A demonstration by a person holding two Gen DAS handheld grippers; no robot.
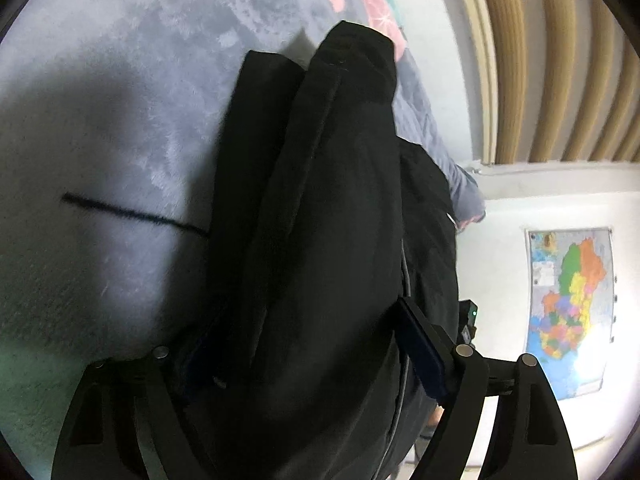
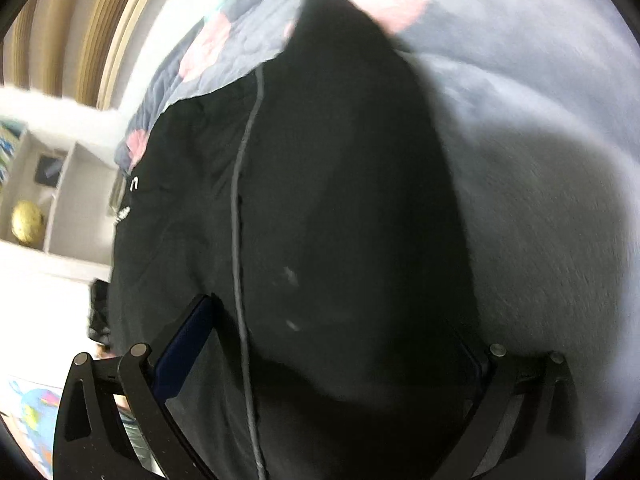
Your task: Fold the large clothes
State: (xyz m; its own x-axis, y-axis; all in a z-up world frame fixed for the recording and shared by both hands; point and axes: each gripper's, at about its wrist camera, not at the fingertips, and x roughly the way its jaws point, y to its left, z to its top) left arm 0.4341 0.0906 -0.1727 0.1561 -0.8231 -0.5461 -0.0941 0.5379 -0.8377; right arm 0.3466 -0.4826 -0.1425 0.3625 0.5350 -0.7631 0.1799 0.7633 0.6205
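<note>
A large black jacket [image 1: 320,200] lies bunched in long folds on a grey plush blanket [image 1: 100,100]. In the right wrist view the same jacket [image 2: 340,200] shows a grey zip line [image 2: 240,200] and a small white logo [image 2: 126,210]. My left gripper [image 1: 304,328] stands wide with the bulk of the jacket between its fingers; the blue pad [image 1: 420,348] on the right shows its bare face. My right gripper [image 2: 332,320] is also spread wide over the jacket, its left blue pad [image 2: 180,360] uncovered. Neither pair of pads visibly presses the cloth.
A thin black cord [image 1: 132,212] lies on the blanket left of the jacket. A quilt with pink patches [image 1: 380,4] is bunched at the far side. A white wall with a coloured map [image 1: 568,312] and a shelf with a gold globe [image 2: 28,222] stand beside the bed.
</note>
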